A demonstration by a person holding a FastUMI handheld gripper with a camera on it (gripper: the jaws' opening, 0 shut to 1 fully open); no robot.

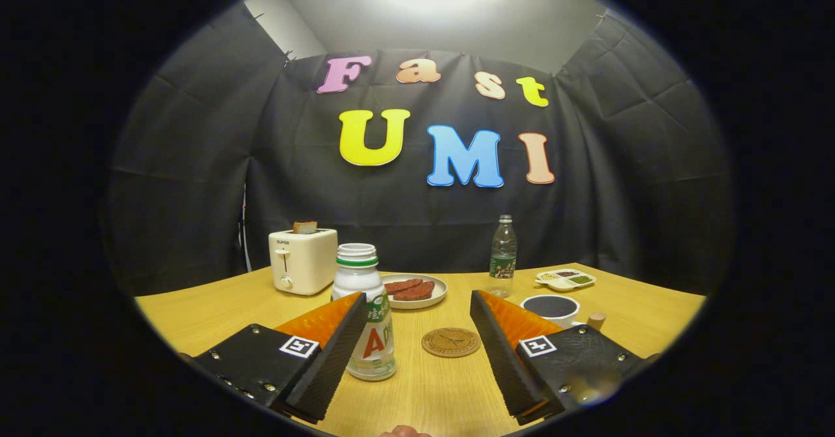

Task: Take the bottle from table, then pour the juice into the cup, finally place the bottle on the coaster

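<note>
Partly behind hand-held gripper [417,310] finger: bottle [366,313]

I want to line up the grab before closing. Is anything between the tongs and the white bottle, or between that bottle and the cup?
Nothing visible blocks either path. The tongs are open, and the white bottle stands just ahead, beside the left finger. Between it and the cup lies only the flat coaster; the plate sits further back.

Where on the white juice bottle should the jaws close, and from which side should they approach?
Grip the white bottle around its straight labelled body, below the narrow neck. It stands upright and uncapped, so come in level from the front. The open gripper should shift left to centre on it.
</note>
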